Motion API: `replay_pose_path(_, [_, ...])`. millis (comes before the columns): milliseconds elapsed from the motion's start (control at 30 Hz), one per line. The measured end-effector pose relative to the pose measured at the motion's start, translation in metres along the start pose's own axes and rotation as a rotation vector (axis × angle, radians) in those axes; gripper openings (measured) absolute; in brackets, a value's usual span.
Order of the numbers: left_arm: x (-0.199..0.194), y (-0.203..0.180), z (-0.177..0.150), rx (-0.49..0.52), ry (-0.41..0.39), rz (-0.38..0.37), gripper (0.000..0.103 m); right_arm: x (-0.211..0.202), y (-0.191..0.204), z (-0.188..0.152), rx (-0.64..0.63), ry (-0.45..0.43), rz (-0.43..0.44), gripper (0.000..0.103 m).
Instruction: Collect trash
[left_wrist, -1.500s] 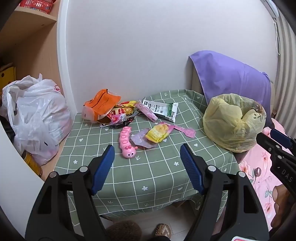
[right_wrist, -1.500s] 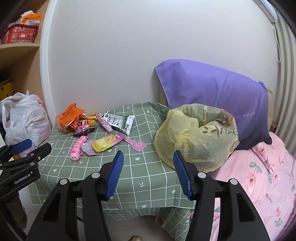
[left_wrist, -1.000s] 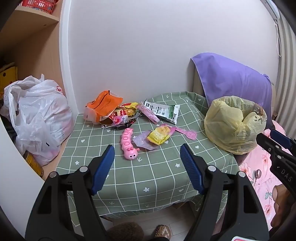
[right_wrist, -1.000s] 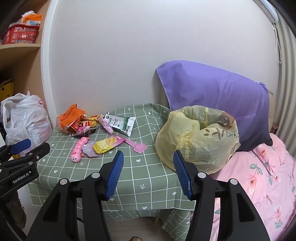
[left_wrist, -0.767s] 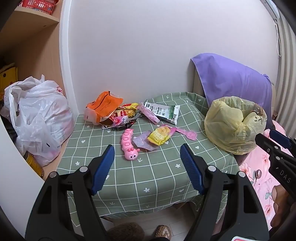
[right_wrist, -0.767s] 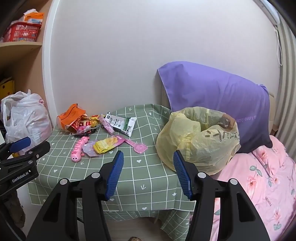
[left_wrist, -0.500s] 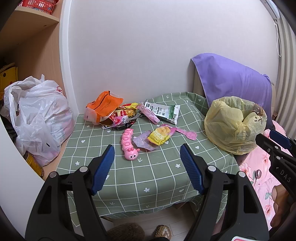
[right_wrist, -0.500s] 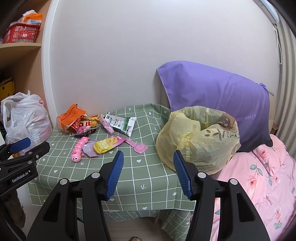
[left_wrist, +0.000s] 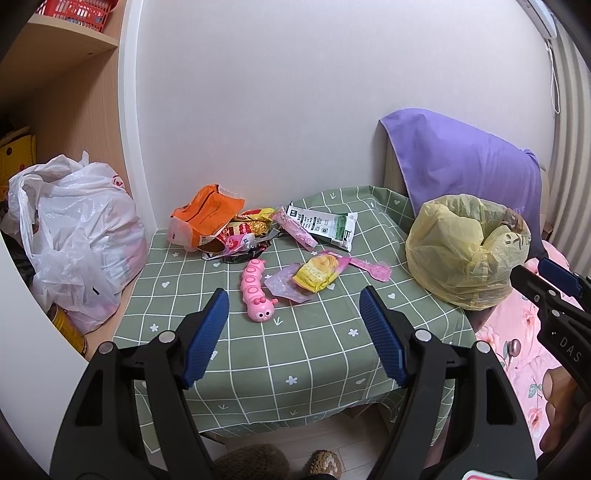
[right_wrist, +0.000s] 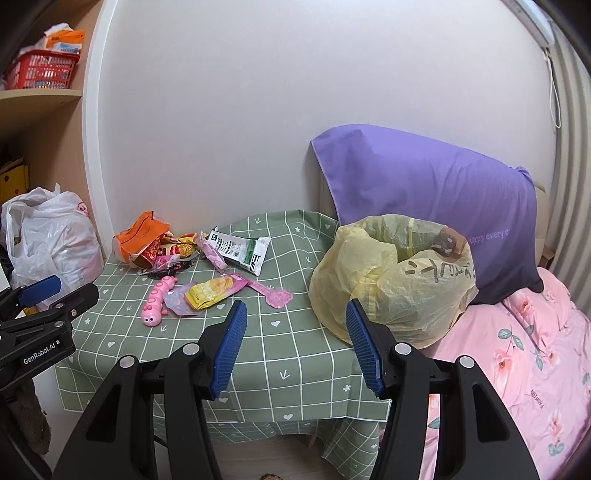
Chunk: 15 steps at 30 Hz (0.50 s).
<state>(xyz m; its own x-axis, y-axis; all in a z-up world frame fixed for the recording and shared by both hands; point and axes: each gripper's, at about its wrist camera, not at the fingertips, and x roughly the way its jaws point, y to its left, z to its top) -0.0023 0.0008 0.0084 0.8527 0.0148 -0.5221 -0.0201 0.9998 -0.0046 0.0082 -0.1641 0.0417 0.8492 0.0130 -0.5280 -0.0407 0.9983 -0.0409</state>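
Note:
Wrappers lie scattered over the back of a green checked table (left_wrist: 295, 350): an orange packet (left_wrist: 207, 218), a white-and-green pouch (left_wrist: 325, 229), a yellow snack bag (left_wrist: 317, 271) and a pink caterpillar toy (left_wrist: 255, 291). A yellow trash bag (left_wrist: 465, 251) (right_wrist: 391, 280) stands open at the table's right edge. My left gripper (left_wrist: 293, 301) hangs open over the table's front, short of the litter. Beside the trash bag my right gripper (right_wrist: 295, 314) is open too, nothing between its blue pads.
A full white plastic bag (left_wrist: 77, 236) sits left of the table by wooden shelves. A purple pillow (right_wrist: 424, 199) leans on the wall behind the trash bag, with pink flowered bedding (right_wrist: 517, 354) to the right. Slippered feet (left_wrist: 280, 463) show below the table's edge.
Both views have drifted very slightly; the table and litter sit a touch lower and to the right than at the earliest frames. Both grippers stay open.

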Motion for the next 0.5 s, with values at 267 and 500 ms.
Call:
replay_pose_path(267, [-0.0017,-0.0019,-0.0014,0.005,-0.003,-0.006,0.07,-0.0023,-0.0025,-0.0023,0.007,-0.001,-0.002,0.053])
replay_pose_path(500, [-0.003,-0.0027,-0.0015,0.007,-0.007,-0.011,0.07,-0.0044,-0.0035,-0.0031,0.008,-0.003,-0.004,0.053])
